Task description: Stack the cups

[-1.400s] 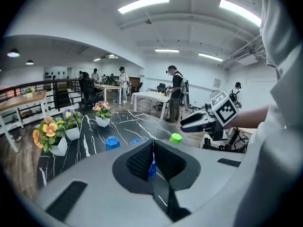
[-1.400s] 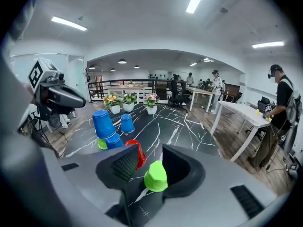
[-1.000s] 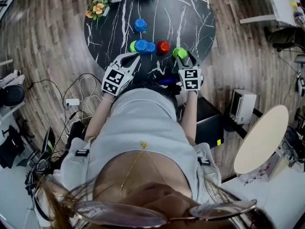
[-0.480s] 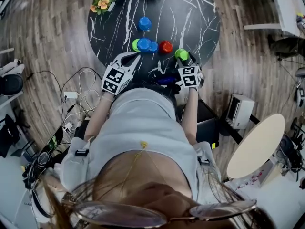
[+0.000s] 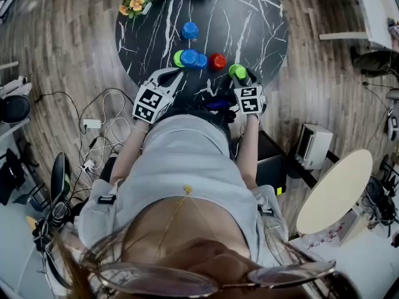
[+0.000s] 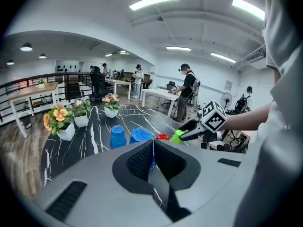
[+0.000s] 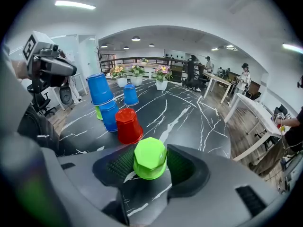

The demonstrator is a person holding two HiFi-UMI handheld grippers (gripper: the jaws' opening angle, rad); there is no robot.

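Step in hand: picking up the green cup [image 7: 150,159] to stack it. It stands upside down on the table [image 7: 189,112], squarely between your right gripper's [image 7: 151,167] jaws. They are set wide and have just been closing, with pads just beside its walls and no firm squeeze evident. Next move, in my judgement: finish closing, lift straight up and carry it over the red cup [image 7: 128,125] nearby. Your left gripper [image 6: 152,145] is closed and empty.

On your tabletop [image 5: 249,17], flowerpots [image 5: 129,8] line the far edge. A lone cup [image 5: 190,30] stands before them; nearer you, left to right: clustered cups [image 5: 189,58], a middle cup [image 5: 216,61], a rightmost cup [image 5: 237,71] by the near edge.
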